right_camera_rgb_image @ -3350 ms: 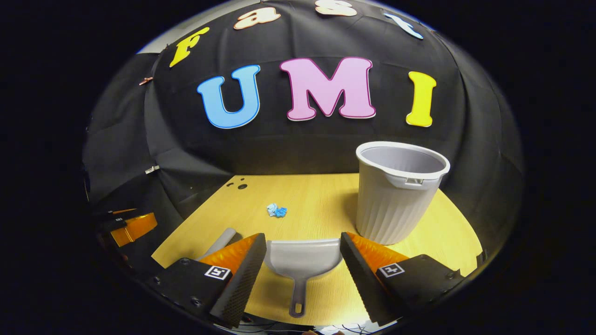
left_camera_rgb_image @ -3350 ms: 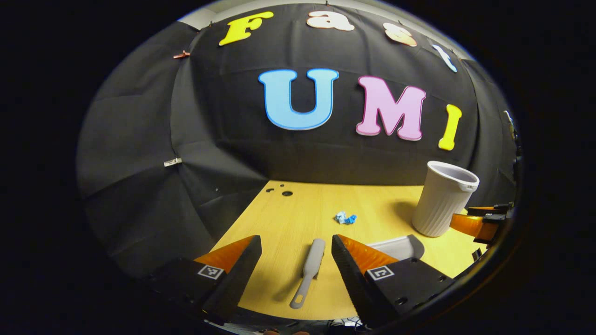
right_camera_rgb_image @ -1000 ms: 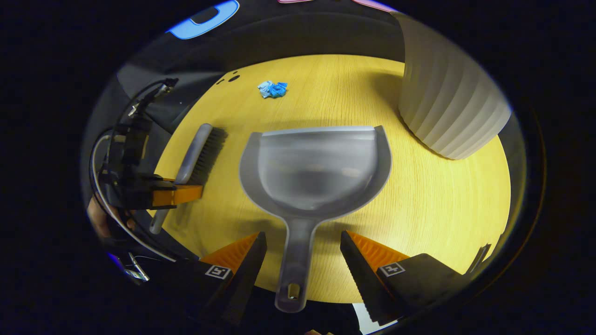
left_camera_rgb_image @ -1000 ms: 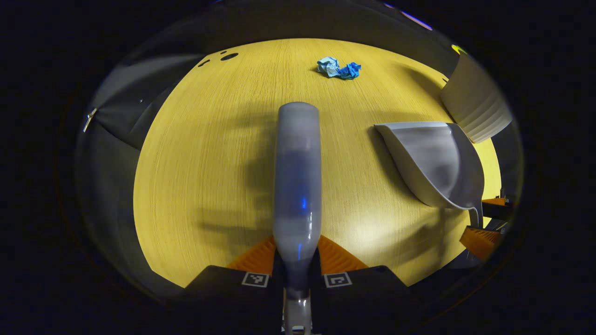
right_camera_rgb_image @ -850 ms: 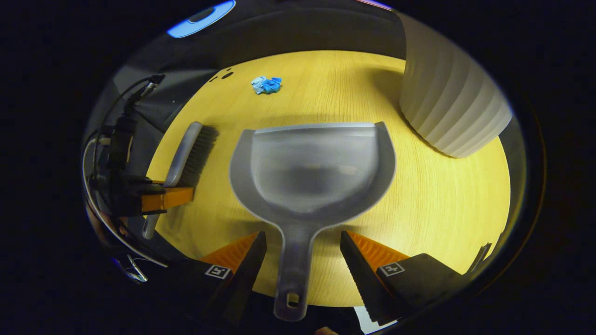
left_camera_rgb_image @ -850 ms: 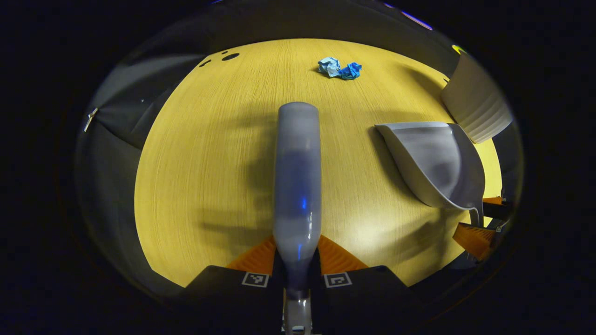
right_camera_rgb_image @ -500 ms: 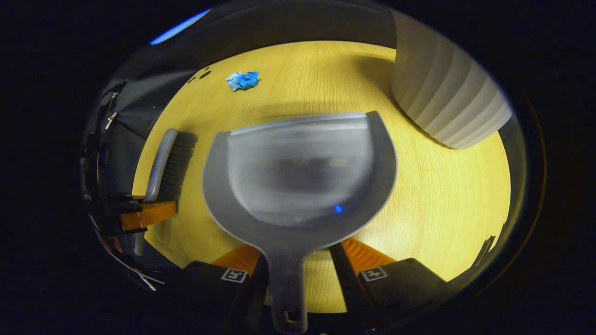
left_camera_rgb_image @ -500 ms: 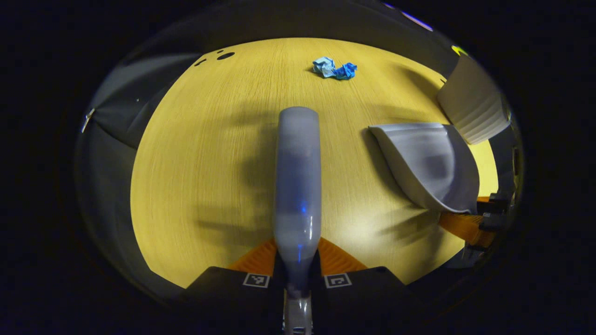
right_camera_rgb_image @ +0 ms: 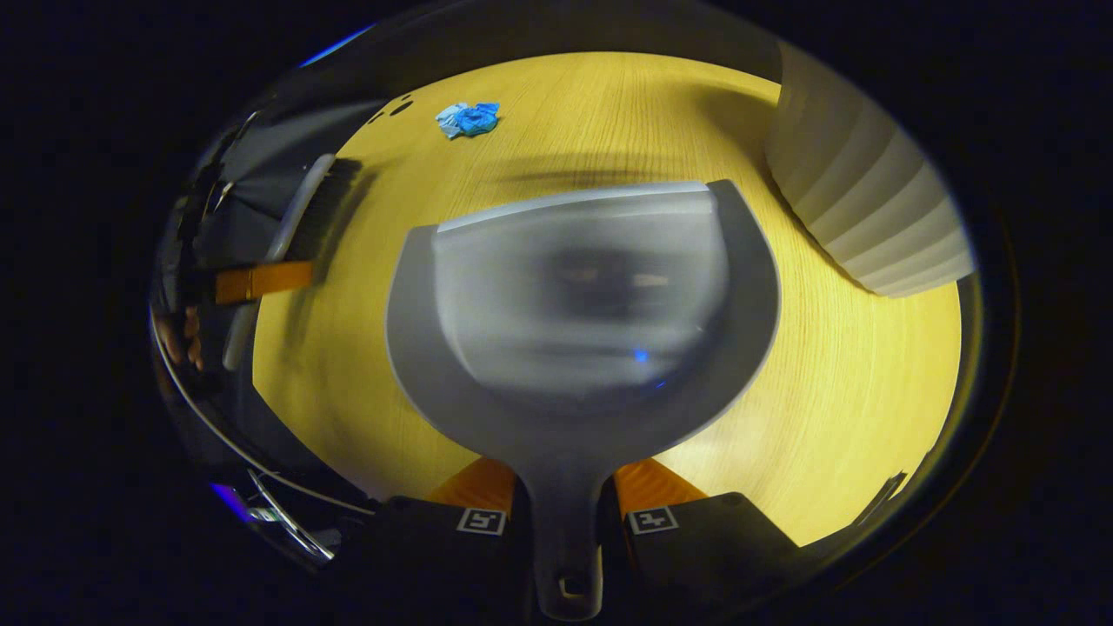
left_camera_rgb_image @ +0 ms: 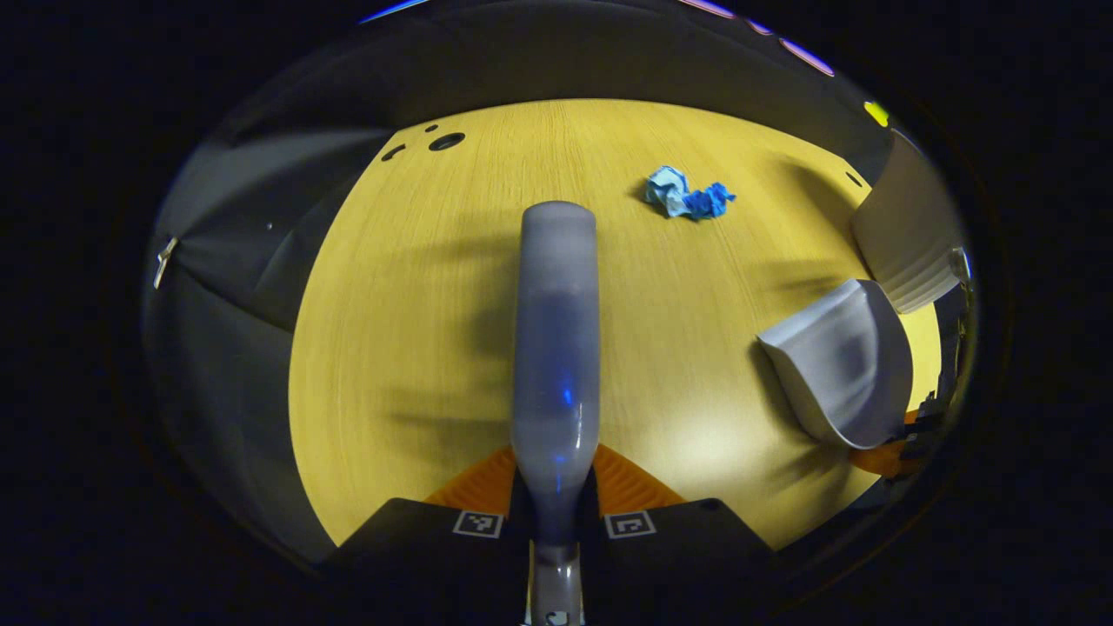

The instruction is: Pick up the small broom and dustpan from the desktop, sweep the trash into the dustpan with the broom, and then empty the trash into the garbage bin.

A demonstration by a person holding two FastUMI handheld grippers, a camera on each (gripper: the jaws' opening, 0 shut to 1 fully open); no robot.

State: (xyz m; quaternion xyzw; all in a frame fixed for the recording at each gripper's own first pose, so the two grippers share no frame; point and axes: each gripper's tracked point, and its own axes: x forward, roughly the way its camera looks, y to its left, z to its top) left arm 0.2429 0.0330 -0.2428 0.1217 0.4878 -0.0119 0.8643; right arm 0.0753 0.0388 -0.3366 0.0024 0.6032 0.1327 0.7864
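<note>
1. Two grippers each hold a tool: the left gripper (left_camera_rgb_image: 555, 487) has both fingers pressed against the handle of the small broom (left_camera_rgb_image: 556, 348), and the right gripper (right_camera_rgb_image: 565, 504) has both fingers clamped on the handle of the dustpan (right_camera_rgb_image: 574, 296)
2. In the left gripper view the broom's grey back runs straight away from the fingers over the wooden desktop (left_camera_rgb_image: 417, 304); its far end points toward the crumpled blue trash (left_camera_rgb_image: 687, 196), which lies on the desktop well apart from the broom's end and off to its right
3. In that same view the dustpan sits to the right of the broom, tilted, with the ribbed garbage bin (left_camera_rgb_image: 909, 235) just beyond it
4. In the right gripper view the dustpan's open mouth faces away from the gripper, and its image is blurred; whether its front lip touches the desktop cannot be told
5. From the dustpan, the garbage bin (right_camera_rgb_image: 869, 200) stands near its right side, the trash (right_camera_rgb_image: 469, 119) lies beyond its far left corner, and the broom (right_camera_rgb_image: 304, 217) shows to its left with dark bristles facing the pan, held by the left gripper (right_camera_rgb_image: 261, 280)
</note>
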